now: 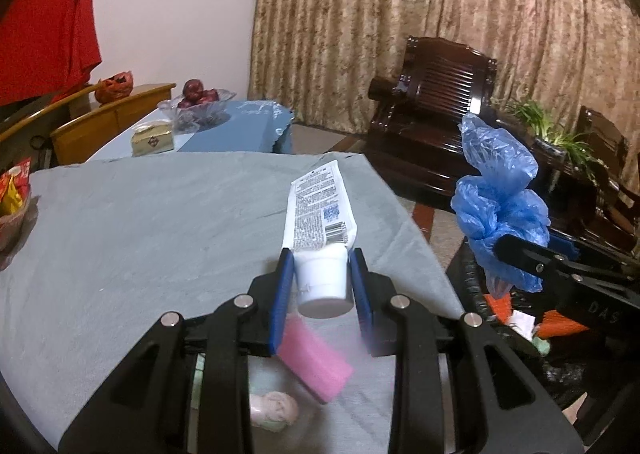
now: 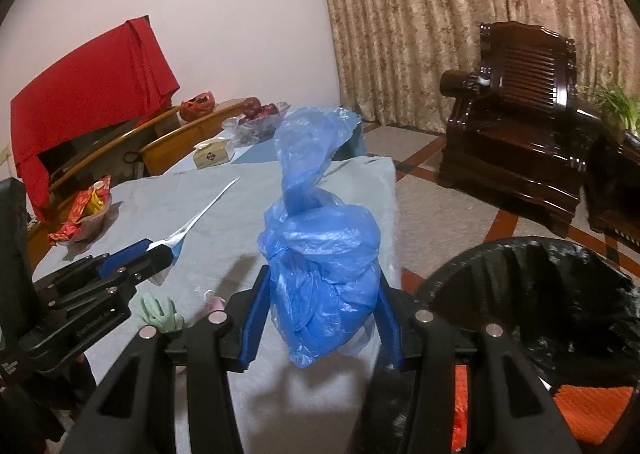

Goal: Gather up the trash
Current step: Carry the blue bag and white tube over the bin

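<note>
Holding trash in both, the two tools hang above the grey cloth-covered counter. The left hand-held gripper pinches a white squeezed-flat plastic tube with printed label by its round cap end — its long axis runs away from the jaws toward the far edge. The right hand-held gripper clamps a crumpled, thin blue plastic bag, soft and twisted into an upright tail. The black-lined round trash bin stands on the floor just right of the counter, nearest the right hand, so the bag looks likely to drop first. A pink rectangular sponge block and a pale green wad lie on the near cloth.
</note>
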Motion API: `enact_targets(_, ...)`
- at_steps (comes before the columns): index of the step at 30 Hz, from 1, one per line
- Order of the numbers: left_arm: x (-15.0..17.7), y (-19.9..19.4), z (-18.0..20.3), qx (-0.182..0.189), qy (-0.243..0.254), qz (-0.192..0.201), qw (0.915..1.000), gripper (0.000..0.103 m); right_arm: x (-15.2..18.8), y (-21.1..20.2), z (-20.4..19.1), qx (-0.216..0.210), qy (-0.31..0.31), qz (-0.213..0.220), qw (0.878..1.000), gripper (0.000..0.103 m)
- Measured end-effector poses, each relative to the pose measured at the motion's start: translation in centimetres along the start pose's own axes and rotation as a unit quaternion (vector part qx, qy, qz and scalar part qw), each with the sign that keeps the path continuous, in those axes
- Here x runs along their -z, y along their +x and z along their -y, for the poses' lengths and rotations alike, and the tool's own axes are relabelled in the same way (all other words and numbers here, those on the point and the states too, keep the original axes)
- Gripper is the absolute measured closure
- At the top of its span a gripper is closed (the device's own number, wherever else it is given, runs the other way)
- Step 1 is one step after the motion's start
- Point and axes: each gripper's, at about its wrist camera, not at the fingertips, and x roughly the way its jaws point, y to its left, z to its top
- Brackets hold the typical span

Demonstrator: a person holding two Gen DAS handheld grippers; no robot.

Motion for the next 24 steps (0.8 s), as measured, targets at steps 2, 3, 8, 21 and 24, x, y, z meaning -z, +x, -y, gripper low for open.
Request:
enact_targets(2, -0.1, -0.2, 0.8, 0.007, 0.004, 0.002, 1.0, 0.075, 0.1, -0.6, 0.5, 0.007, 0.002, 0.003, 1.0, 0.055)
enact_targets(3, -0.2, -0.3, 1.3, 0.011, 0.007, 0.003, 0.9999, 0.075, 0.1, -0.9, 0.8, 0.01, 0.003, 0.005, 1.0, 0.055)
enact_targets(8, -0.3, -0.5, 4.2, 0.035, 0.021, 0.008, 0.9991, 0.075, 0.6, -3.2, 3.2, 0.035, 0.015, 0.014, 0.999, 0.055)
enact_targets(21, 0.1, 0.6, 13.1, 0.117, 0.066, 0.009, 0.9909, 0.075, 2.3, -8.8, 10.9, 0.112, 0.057, 0.031, 0.992, 0.055)
enact_targets(24, 0.4, 1.3, 15.4, 0.137, 0.078, 0.004, 0.9875, 0.075, 2.8, -9.5, 12.2, 0.128, 0.065, 0.031, 0.989, 0.055)
